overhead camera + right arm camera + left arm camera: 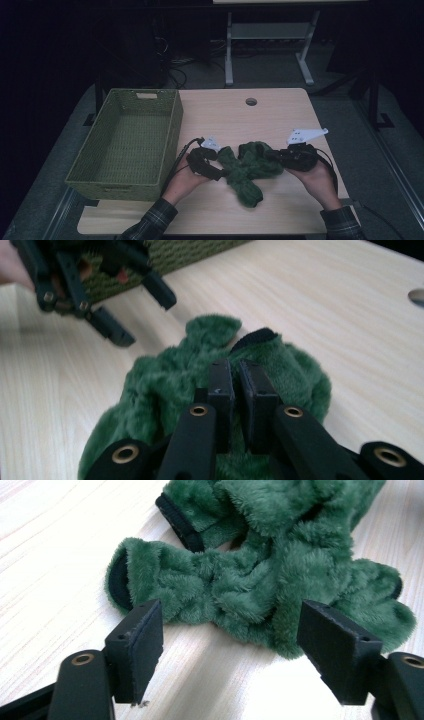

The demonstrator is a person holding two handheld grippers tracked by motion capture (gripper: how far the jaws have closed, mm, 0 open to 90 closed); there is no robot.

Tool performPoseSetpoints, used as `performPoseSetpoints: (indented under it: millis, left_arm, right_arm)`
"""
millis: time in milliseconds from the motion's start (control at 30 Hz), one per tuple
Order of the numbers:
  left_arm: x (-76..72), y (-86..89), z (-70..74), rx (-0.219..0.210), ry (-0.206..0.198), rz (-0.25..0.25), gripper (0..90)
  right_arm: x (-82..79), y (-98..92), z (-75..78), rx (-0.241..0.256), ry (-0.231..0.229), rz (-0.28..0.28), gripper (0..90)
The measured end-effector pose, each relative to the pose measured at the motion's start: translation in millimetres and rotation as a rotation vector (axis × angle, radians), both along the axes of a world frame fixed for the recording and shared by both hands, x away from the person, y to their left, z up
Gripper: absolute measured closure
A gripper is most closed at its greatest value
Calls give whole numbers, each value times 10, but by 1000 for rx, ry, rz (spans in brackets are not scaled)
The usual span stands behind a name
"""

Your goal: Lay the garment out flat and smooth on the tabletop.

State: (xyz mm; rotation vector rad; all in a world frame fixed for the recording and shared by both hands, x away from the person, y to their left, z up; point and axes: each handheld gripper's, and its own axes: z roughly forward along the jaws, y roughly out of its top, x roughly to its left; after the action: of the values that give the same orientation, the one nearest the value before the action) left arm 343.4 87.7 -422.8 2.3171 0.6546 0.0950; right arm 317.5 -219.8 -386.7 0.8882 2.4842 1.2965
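Jaws first: on my left gripper (pixel 230 650) the two black jaws stand wide apart with nothing between them but bare table, their tips just short of the green fleece garment (pixel 265 575). On my right gripper (pixel 239 390) the two jaws are pressed nearly together, pinching a fold of that same garment.

I count one garment, a single crumpled piece of fuzzy dark green fabric with black trim at its openings. In the high view it lies on the table (pixel 240 120) near the front edge, between my two grippers, with one limb of it trailing toward me. I cannot tell exactly what kind of garment it is.

I count two grippers. In the high view the left gripper (pixel 220 172) sits at the garment's left edge, and the right gripper (pixel 275 156) is at its right edge, each held in one hand. Both sleeves are plaid.

One green woven basket (pixel 172 127) stands on the left side of the table, just beside my left hand. One round hole (pixel 251 101) is set in the tabletop near its far edge.
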Motion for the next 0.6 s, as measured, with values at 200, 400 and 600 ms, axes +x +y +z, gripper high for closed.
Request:
performPoseSetpoints:
  millis: [200,400,600]
  left_arm:
    - [8,0,-15,7,7,-9,299]
    - [0,-2,-24,8,12,-7,300]
    - [-12,-22,-36,12,14,-16,308]
  right_arm:
    - [-154,-50,-155,-19,21,1,841]
    - [-274,-102,-340,-35,50,-2,841]
    - [-347,-168,-530,-52,96,-10,838]
